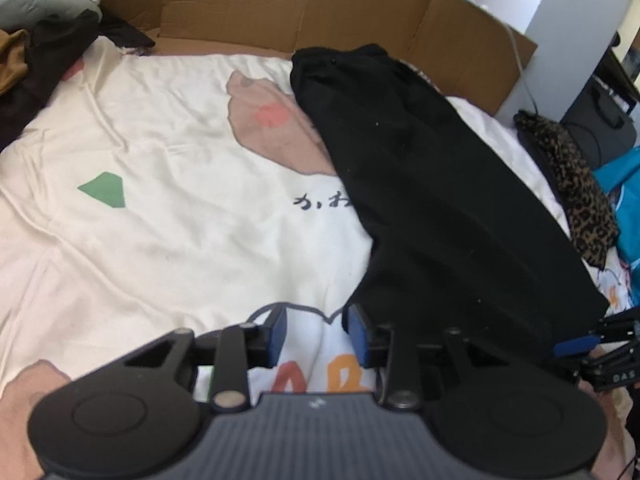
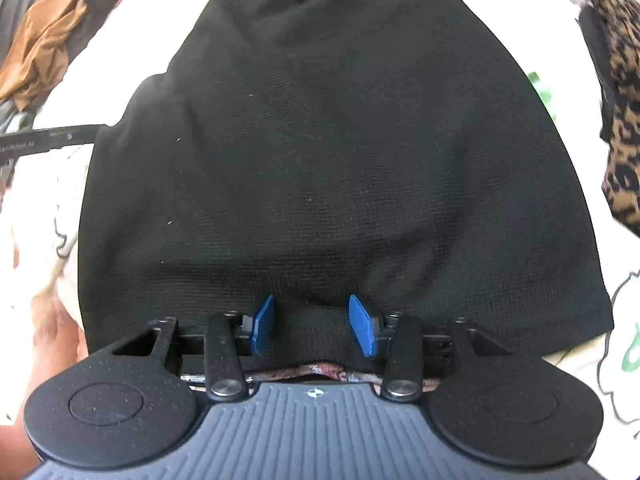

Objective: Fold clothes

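A black garment (image 1: 432,184) lies folded lengthwise on a cream bedsheet (image 1: 152,224) printed with pink, green and orange shapes. Brown cardboard (image 1: 280,8) stands along the sheet's far edge, a heap of dark and tan clothes (image 1: 24,64) sits at the left, and a leopard-print cloth (image 1: 576,192) lies at the right. The left tool (image 1: 316,336) is partly open over bare sheet, gripping nothing. The right tool (image 2: 314,326) stands half open, its blue pads astride the garment's near hem, not visibly pinching it

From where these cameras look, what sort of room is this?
Probably a bedroom at home: a cream printed bedsheet covers a bed, black trousers lie on it, and more clothes are heaped at its corner. Cardboard lines the far side.
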Demonstrator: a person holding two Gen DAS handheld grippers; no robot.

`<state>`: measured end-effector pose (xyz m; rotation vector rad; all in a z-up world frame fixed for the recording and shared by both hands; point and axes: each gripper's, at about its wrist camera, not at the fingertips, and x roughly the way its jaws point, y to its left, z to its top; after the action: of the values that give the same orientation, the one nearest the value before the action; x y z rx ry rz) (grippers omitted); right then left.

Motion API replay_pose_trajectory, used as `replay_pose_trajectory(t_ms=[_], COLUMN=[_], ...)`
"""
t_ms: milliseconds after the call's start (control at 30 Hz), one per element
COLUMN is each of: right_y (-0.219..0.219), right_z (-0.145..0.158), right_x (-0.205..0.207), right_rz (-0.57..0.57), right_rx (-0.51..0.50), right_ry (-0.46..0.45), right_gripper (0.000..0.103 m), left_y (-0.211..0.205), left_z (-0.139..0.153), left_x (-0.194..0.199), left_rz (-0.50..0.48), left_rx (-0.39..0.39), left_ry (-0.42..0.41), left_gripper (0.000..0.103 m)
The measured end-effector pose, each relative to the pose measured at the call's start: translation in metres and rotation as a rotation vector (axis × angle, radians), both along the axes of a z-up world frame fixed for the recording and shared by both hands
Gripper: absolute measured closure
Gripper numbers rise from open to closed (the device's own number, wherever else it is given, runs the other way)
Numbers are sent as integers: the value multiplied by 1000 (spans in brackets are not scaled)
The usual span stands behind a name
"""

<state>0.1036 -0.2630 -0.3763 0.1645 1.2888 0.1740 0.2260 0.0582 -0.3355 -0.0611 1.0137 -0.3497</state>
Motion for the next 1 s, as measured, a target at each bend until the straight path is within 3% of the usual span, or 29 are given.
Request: replay_pose_trajectory(t_ms=[267,400,633,1000], right_y=[5,2,4,0], right_z=[-4,-6,-9,-9], right_x=[10,10,5,6], right_rz=[-21,-53,-69,-80], right_rx=[7,15,28,46], right_ry=[2,-3,0,32], right_gripper=[53,53,53,54], left_y=[-16,4,33,32], left_z=[14,35,66,20], left_x=[15,30,38,21], left_rz=[4,63,34,48], left_rx=[19,-4,23,-152], left_ry=[39,37,-8,29], left_gripper=[68,69,66,64])
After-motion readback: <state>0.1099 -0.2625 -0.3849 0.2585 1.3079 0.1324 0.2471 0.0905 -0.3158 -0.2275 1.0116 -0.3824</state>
